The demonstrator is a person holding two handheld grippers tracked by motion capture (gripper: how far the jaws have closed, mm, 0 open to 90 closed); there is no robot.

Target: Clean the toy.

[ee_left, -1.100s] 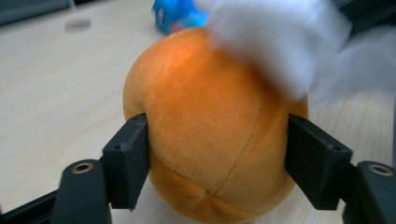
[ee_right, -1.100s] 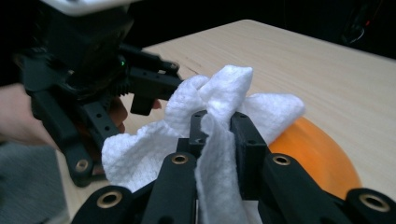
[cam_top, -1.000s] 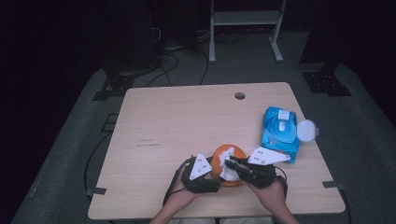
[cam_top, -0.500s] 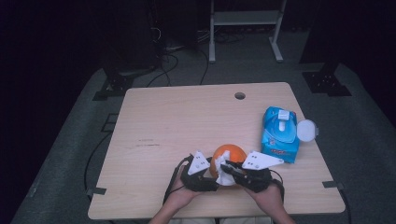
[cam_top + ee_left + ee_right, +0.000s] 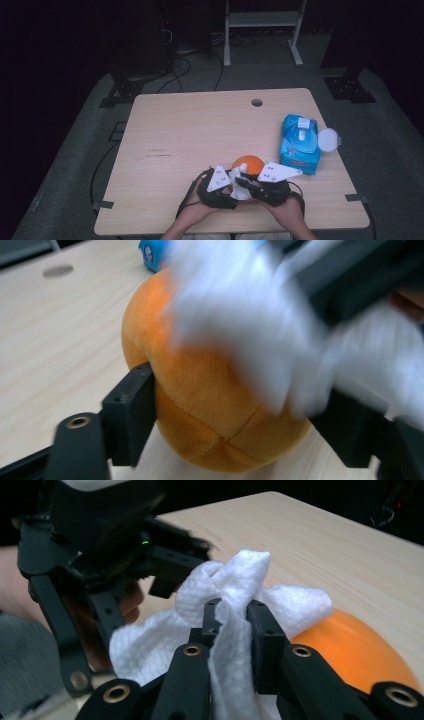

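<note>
Right gripper (image 5: 234,617) clamped on a bunched white wipe (image 5: 235,580), which drapes over the orange plush ball (image 5: 210,405) just ahead of its jaws. Left gripper (image 5: 235,415) straddles the ball; jaws have just been opening, left pad touching, right side blurred. Blue wipe pack (image 5: 299,143) sits off beyond the right gripper.

The high view looks forward and down on the whole table (image 5: 200,130) from afar. Each gripper view sits close and low over the table; both share the orange ball (image 5: 210,405) and white cloth (image 5: 235,605).
</note>
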